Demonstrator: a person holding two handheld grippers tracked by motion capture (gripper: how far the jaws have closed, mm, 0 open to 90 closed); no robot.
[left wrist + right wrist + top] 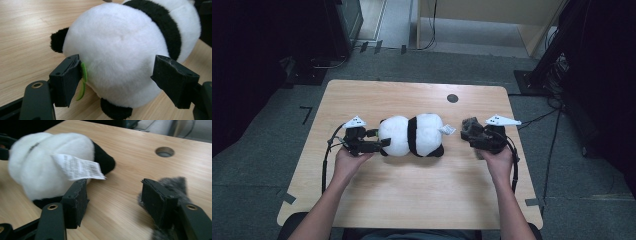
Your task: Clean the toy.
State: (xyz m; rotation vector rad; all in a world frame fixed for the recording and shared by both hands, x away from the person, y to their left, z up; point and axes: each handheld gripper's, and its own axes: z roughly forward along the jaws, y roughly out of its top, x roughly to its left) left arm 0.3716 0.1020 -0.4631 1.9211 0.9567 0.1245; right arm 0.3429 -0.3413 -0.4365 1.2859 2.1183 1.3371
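Light wooden table point(412, 195), grey carpet floor point(257, 165), dark equipment stands point(557, 55) behind

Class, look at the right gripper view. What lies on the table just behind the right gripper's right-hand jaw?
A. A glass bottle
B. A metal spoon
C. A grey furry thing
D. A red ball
C: in the right gripper view a grey furry thing lies on the wooden table right behind that jaw of the right gripper, apart from the plush panda.

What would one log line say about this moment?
left gripper: open around panda toy | right gripper: open beside toy's tag | grey furry thing: by right jaw | wooden table
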